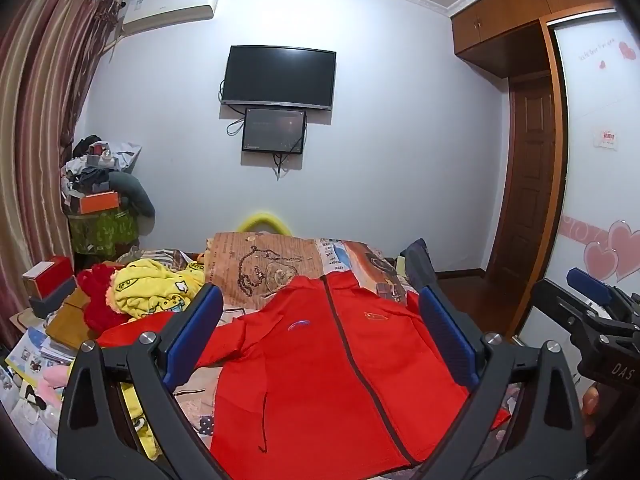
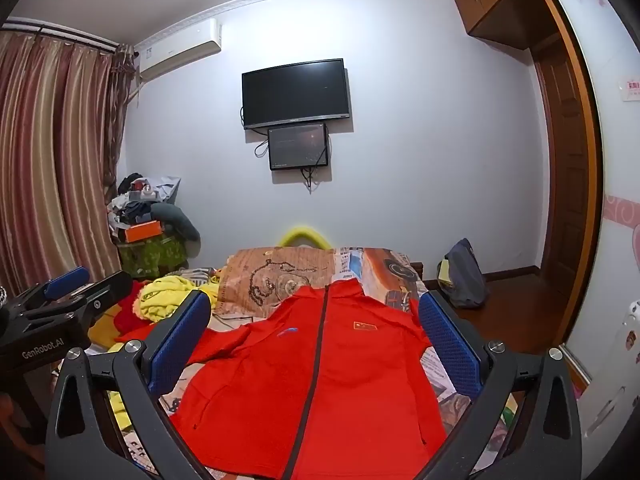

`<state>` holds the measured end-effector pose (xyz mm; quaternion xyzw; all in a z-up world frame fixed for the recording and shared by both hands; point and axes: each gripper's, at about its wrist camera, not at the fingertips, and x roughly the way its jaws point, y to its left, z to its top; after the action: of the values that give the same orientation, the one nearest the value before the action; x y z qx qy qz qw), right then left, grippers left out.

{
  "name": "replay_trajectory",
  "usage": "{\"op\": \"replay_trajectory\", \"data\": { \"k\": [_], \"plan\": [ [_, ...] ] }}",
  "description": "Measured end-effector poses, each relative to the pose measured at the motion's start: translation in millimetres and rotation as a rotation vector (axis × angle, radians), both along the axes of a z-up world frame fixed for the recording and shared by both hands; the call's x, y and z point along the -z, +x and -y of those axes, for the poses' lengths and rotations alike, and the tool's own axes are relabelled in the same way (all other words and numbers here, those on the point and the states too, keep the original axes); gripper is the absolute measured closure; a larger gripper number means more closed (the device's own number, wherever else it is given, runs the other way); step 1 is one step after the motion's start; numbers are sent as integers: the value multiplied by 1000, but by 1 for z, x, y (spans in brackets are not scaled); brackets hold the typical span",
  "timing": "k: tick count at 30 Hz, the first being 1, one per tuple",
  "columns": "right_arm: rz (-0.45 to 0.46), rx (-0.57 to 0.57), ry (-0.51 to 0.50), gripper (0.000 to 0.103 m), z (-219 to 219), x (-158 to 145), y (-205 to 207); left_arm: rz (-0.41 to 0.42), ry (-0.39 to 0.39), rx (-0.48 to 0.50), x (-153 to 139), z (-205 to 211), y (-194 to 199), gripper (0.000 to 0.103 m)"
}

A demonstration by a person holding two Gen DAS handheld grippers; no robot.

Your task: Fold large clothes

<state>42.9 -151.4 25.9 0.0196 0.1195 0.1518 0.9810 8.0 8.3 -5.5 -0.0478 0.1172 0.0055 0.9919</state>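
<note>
A red zip-up jacket (image 1: pixel 320 360) lies flat and face up on the bed, collar toward the far wall, one sleeve spread to the left. It also shows in the right wrist view (image 2: pixel 320 372). My left gripper (image 1: pixel 320 312) is open and empty, held above the jacket's chest. My right gripper (image 2: pixel 316 320) is open and empty, also above the jacket. The right gripper shows at the right edge of the left wrist view (image 1: pixel 592 312). The left gripper shows at the left edge of the right wrist view (image 2: pixel 60 296).
A patterned bedspread (image 1: pixel 264 268) covers the bed. Yellow clothes (image 1: pixel 152 292) and a red garment (image 1: pixel 94 296) lie piled at the left. Boxes and papers (image 1: pixel 48 300) crowd the left side. A dark bag (image 2: pixel 464 276) stands on the floor at the right. A wardrobe (image 1: pixel 600 160) is at the right.
</note>
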Motion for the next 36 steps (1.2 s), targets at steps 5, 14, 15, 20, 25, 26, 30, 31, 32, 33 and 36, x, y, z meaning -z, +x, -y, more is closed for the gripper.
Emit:
{"op": "replay_trajectory", "data": {
  "k": [5, 14, 15, 20, 25, 26, 30, 31, 32, 33, 36],
  "plan": [
    [0, 0, 1, 0, 0, 1, 0, 1, 2, 0, 0, 0, 1, 2],
    [-2, -1, 1, 0, 3, 2, 2, 2, 9, 3, 1, 1, 2, 1],
    [-1, -1, 1, 0, 2, 2, 2, 2, 10, 4, 1, 1, 2, 1],
    [-4, 0, -2, 0, 4, 3, 4, -1, 7, 5, 1, 1, 2, 1],
    [-5, -2, -2, 0, 4, 4, 4, -1, 3, 8, 0, 1, 2, 1],
    [-5, -3, -2, 0, 4, 4, 5, -1, 3, 8, 0, 1, 3, 1],
    [-5, -2, -3, 0, 4, 5, 4, -2, 6, 5, 1, 1, 3, 1],
    [-6, -1, -4, 0, 3, 4, 4, -2, 5, 5, 1, 1, 3, 1],
    [-6, -2, -4, 0, 4, 4, 5, -3, 4, 6, 1, 0, 3, 1],
    [-7, -1, -4, 0, 4, 4, 5, -4, 3, 5, 2, 0, 3, 1],
    [-10, 0, -6, 0, 3, 4, 6, -2, 5, 7, 2, 0, 3, 1]
  ]
}}
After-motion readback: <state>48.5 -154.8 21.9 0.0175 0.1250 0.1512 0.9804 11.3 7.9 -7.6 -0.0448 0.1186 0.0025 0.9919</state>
